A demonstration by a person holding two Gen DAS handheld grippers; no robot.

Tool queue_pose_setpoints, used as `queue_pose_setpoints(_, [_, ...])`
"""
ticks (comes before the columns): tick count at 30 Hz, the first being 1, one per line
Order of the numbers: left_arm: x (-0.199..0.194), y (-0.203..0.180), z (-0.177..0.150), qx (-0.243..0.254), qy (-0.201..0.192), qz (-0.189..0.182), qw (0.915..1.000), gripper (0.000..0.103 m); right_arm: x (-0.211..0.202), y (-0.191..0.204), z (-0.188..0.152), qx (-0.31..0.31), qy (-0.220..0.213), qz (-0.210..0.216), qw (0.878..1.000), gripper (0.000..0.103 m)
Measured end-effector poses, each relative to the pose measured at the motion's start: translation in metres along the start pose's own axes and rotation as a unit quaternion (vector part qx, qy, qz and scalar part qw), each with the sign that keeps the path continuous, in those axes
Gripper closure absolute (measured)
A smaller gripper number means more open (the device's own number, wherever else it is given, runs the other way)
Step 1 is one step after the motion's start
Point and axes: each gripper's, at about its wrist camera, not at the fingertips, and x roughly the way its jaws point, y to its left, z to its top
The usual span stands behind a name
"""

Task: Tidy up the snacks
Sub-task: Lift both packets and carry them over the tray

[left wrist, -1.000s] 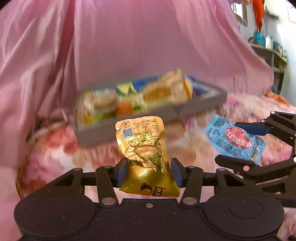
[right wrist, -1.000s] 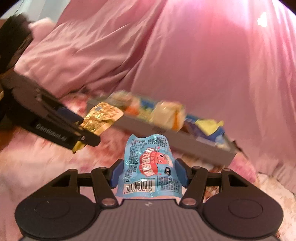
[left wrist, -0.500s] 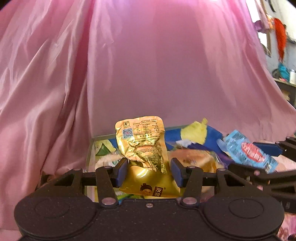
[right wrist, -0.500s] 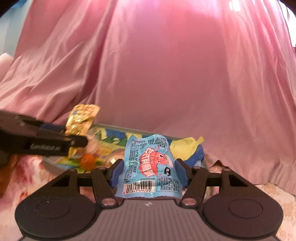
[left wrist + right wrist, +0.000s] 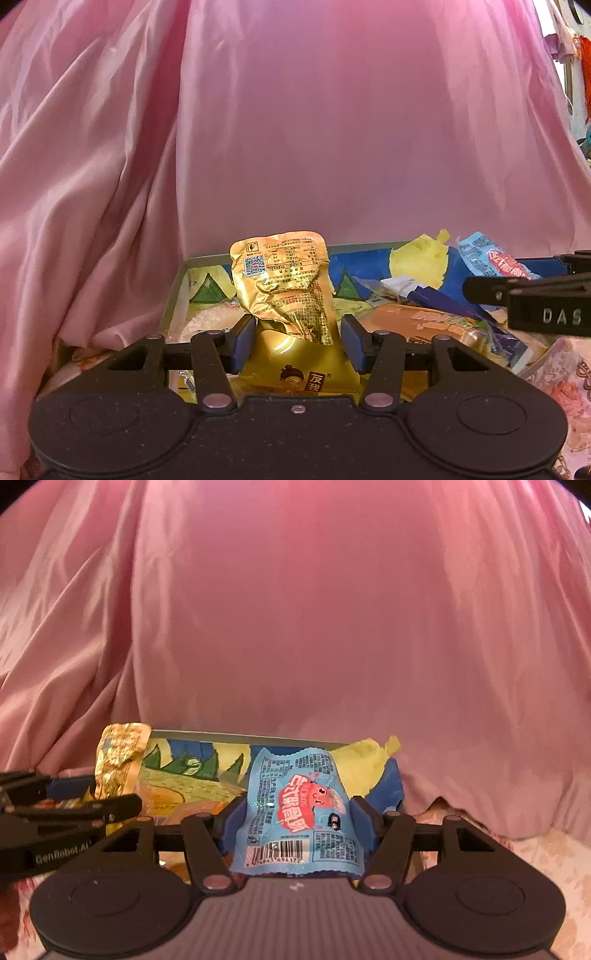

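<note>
The left gripper is clenched on a crinkled gold foil snack pouch, held upright over the grey snack-filled tray. The right gripper is clamped on a light-blue plastic snack packet, just beside. Risks are judged: collision between grippers, or slick pouches sliding off the heaped pile once dropped.
</note>
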Motion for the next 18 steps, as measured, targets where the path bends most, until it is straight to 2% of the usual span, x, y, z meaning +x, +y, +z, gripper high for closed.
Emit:
queue_pose_setpoints(5, [0.005,-0.004,-0.004,0.014,-0.010,-0.001,0.9999,0.050,0.008,-0.010,-0.011,0.015,0.019,0.002,1.000,0.038])
queue_pose_setpoints(18, [0.013,-0.012,-0.001,0.009,-0.008,-0.005,0.9999,0.050,0.015,-0.021,-0.019,0.034,0.030,0.017,0.999,0.036])
